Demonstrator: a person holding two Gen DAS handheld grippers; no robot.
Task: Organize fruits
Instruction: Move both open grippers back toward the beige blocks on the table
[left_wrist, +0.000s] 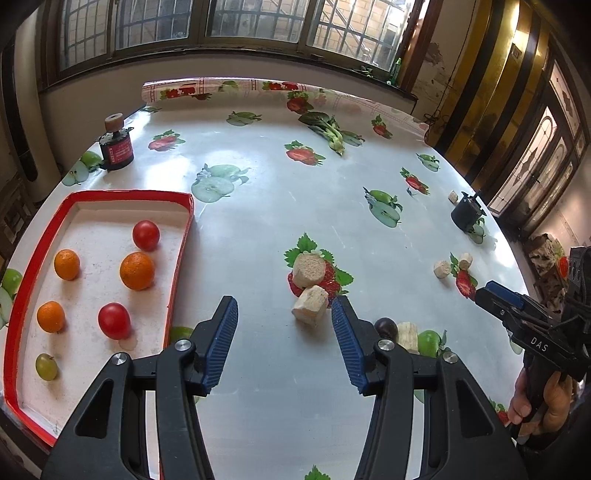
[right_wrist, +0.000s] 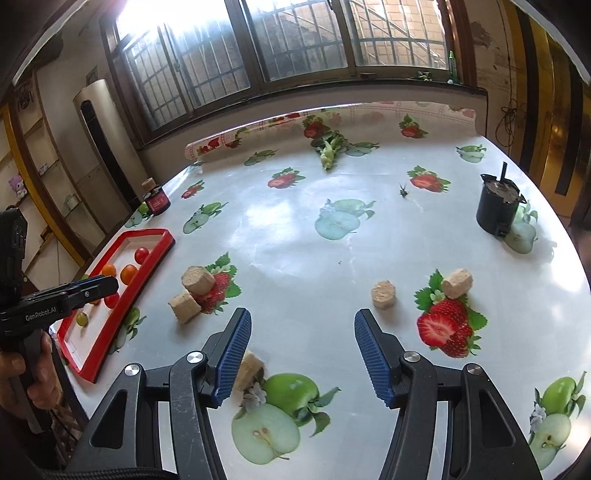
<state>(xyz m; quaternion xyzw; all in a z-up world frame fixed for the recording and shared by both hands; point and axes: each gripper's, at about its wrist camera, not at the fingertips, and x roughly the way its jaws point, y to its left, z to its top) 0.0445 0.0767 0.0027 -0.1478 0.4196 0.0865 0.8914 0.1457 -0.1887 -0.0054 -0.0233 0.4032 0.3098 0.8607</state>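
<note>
A red-rimmed tray (left_wrist: 181, 236) at the left holds three oranges (left_wrist: 136, 270), two red tomatoes (left_wrist: 114, 320) and a green grape (left_wrist: 46, 366). My left gripper (left_wrist: 284, 310) stands open over the tablecloth just right of the tray, nothing between its pads. A tan block (left_wrist: 310, 310) lies just past its right fingertip. A dark round fruit (left_wrist: 386, 326) sits on the table, half hidden behind that finger. My right gripper (right_wrist: 303, 315) is open and holds nothing above bare cloth. It also shows at the right edge of the left wrist view, right gripper (left_wrist: 487, 293), held by a hand.
Tan cork-like blocks (right_wrist: 384, 293) lie scattered on the fruit-print tablecloth. A dark jar with a cork lid (left_wrist: 116, 151) stands behind the tray, a black cup (right_wrist: 496, 210) at the far right, a leafy green (right_wrist: 328, 151) at the back. The round table edge (right_wrist: 576, 280) curves close on the right.
</note>
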